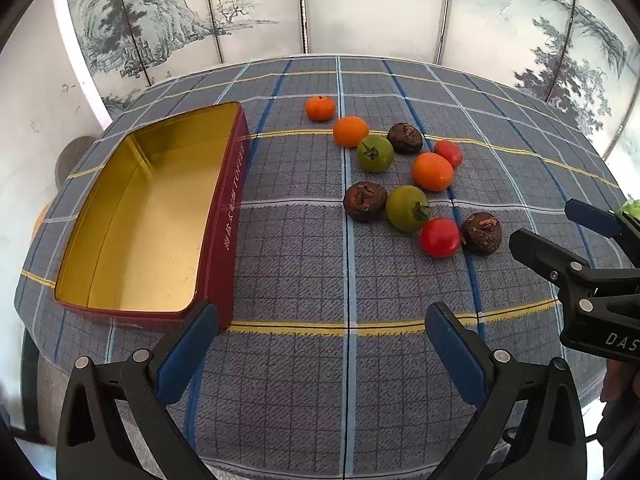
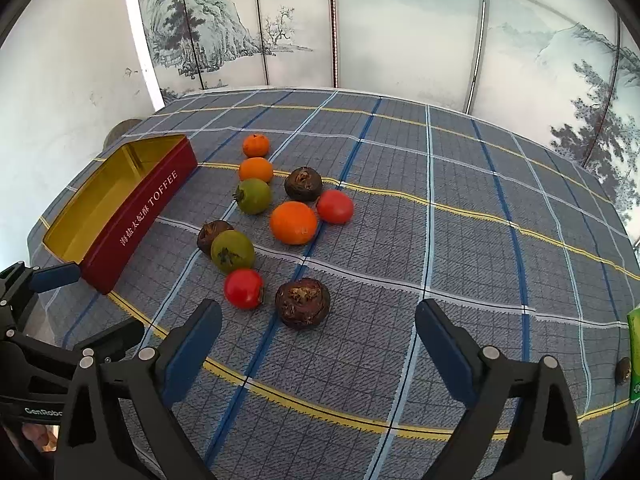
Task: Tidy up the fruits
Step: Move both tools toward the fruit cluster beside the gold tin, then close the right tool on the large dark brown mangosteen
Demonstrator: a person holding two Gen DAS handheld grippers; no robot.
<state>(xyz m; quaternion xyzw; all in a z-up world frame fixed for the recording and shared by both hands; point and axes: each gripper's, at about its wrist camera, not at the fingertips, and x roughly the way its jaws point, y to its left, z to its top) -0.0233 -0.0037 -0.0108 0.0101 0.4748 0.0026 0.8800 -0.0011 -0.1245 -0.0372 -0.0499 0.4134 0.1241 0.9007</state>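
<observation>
Several fruits lie loose on the plaid tablecloth (image 1: pixel 300 264): oranges (image 1: pixel 433 171), green tomatoes (image 1: pixel 407 208), red tomatoes (image 1: pixel 440 237) and dark brown wrinkled fruits (image 1: pixel 481 233). An open red toffee tin (image 1: pixel 224 216) with a gold inside stands at the left, with nothing in it. My left gripper (image 1: pixel 322 330) hovers open over bare cloth beside the tin's near corner. My right gripper (image 2: pixel 319 330) is open, and the nearest dark brown fruit (image 2: pixel 303 303) lies just ahead of its fingertips, untouched. A red tomato (image 2: pixel 243 289) sits left of that fruit.
A painted folding screen (image 1: pixel 360 4) stands behind the table. At the right edge of the right wrist view lie a green packet (image 2: pixel 634 356) and a small dark fruit (image 2: pixel 623 371). The table's far edge curves close behind the fruits.
</observation>
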